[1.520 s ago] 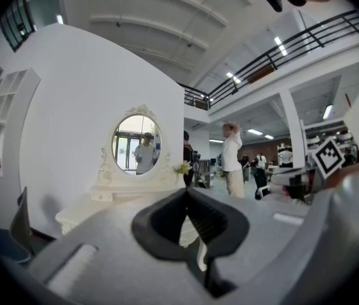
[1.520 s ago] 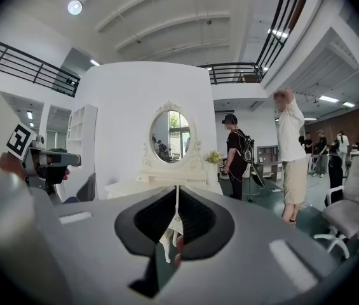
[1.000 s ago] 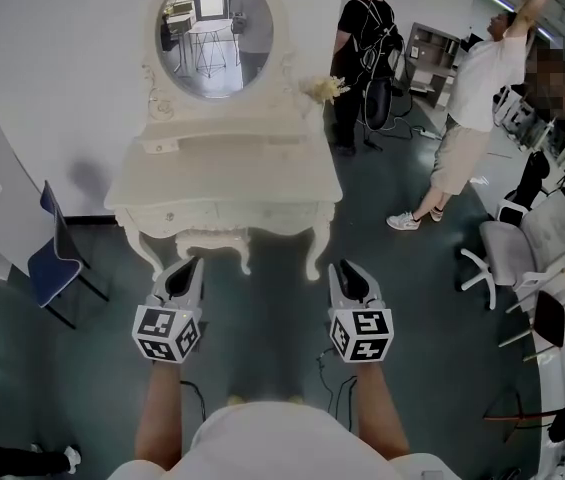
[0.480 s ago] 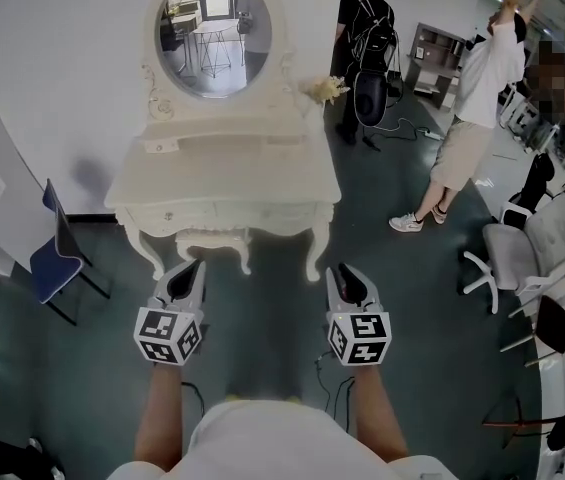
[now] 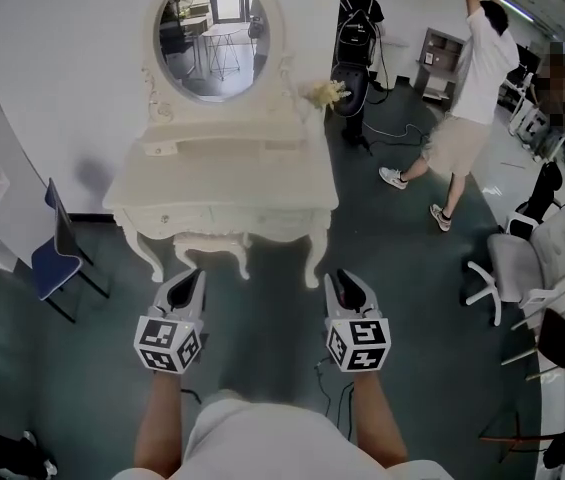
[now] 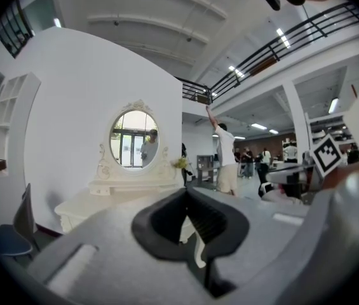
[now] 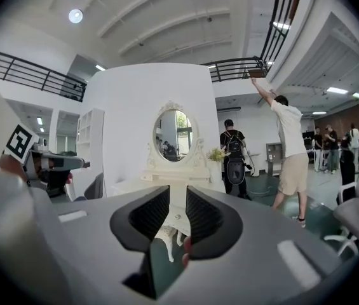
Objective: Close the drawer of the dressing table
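A wide hall with a dark green floor is spreading out beside a curved white wall. The cream dressing table is standing against that wall, well ahead of both grippers. Its drawer is running across the front under the top; how far out it is sitting I cannot tell. It is looking like stiff painted wood, likely sliding lightly, so a flat push mid-front should be suiting it. The left gripper is hanging with fingers pressed together, and the right gripper is showing a narrow gap; both are empty.
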The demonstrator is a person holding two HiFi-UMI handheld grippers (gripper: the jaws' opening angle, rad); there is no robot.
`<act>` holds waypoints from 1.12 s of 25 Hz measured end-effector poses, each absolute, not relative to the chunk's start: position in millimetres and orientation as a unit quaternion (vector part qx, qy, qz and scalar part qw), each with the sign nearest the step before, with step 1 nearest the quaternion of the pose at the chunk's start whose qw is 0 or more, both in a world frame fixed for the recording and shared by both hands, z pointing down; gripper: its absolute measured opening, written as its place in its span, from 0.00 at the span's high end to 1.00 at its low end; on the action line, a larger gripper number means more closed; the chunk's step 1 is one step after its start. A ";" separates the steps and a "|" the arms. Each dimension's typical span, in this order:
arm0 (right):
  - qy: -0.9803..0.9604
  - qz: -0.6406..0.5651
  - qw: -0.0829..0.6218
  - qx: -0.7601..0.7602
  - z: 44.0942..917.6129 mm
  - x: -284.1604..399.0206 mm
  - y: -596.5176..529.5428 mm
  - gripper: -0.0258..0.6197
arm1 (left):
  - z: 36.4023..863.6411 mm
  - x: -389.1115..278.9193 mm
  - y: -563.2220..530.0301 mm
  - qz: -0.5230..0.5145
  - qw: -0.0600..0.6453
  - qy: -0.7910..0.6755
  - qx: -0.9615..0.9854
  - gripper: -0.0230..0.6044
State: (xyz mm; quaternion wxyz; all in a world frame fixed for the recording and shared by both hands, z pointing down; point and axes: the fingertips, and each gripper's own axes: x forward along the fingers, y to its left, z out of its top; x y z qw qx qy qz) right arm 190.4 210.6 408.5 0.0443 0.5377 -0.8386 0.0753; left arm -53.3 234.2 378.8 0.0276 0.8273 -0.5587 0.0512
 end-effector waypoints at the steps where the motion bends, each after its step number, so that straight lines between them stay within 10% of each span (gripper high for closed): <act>1: -0.839 0.073 0.046 0.537 408.9 191.1 208.1 0.86 | 380.1 -52.0 232.5 0.053 0.028 -0.559 0.827 0.97; 28: -0.801 0.086 0.084 0.586 432.8 100.5 -39.6 0.86 | 418.5 -147.9 -45.2 0.049 0.084 -0.516 0.851 0.97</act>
